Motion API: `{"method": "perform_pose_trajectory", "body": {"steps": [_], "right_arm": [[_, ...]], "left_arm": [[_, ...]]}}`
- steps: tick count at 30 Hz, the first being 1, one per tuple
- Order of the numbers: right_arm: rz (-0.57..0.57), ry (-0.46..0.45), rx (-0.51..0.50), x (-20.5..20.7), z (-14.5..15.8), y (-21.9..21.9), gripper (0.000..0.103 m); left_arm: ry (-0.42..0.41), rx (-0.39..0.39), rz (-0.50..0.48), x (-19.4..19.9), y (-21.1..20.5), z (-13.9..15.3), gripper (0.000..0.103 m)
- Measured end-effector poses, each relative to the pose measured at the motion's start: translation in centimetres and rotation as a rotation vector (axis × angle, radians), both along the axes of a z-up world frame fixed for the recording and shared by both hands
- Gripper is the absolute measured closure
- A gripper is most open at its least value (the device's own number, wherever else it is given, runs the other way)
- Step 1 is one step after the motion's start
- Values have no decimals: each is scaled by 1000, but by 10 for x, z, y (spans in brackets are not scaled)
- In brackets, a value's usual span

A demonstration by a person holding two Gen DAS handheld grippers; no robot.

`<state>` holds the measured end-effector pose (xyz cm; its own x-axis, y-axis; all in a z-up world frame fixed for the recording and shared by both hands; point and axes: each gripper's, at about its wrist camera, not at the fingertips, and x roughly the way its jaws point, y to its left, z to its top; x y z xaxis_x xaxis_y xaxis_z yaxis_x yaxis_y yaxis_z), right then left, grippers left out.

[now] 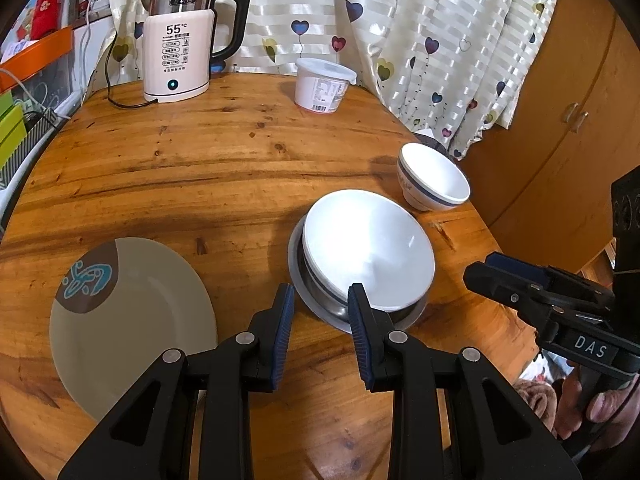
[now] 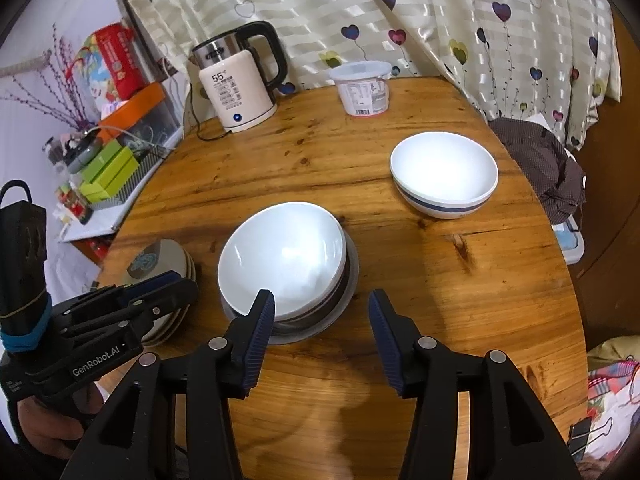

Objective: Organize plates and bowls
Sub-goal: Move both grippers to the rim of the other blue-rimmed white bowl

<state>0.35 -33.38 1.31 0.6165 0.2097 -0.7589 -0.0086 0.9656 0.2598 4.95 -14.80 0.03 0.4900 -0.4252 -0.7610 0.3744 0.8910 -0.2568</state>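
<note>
A white bowl [image 1: 368,252] [image 2: 284,256] sits tilted inside a steel bowl [image 1: 297,268] [image 2: 352,276] near the middle of the round wooden table [image 1: 200,168]. A second white bowl with a blue band [image 1: 434,178] [image 2: 444,168] stands alone farther right. A beige plate with a teal motif [image 1: 132,320] lies at the left; in the right wrist view it tops a small stack [image 2: 160,256]. My left gripper [image 1: 320,306] hovers open between the plate and the nested bowls, holding nothing. My right gripper [image 2: 322,306] is open just in front of the nested bowls, also holding nothing.
An electric kettle [image 1: 180,40] with its cord and a lidded white tub [image 1: 324,86] stand at the table's far edge by a heart-patterned curtain [image 1: 440,20]. A dark cloth [image 2: 540,160] lies off the right edge. Boxes crowd a shelf [image 2: 112,168] at the left.
</note>
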Motion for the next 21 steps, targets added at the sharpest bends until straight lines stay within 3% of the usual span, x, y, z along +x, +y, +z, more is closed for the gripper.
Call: {"method": "perform_pose_trajectory", "body": {"steps": [9, 21], "right_arm": [[-4, 2, -1, 2, 0, -2, 53], [-90, -6, 9, 8, 1, -36, 53]], "left_arm": [[1, -2, -2, 1, 0, 0, 74], [3, -13, -59, 23, -19, 15, 74]]}}
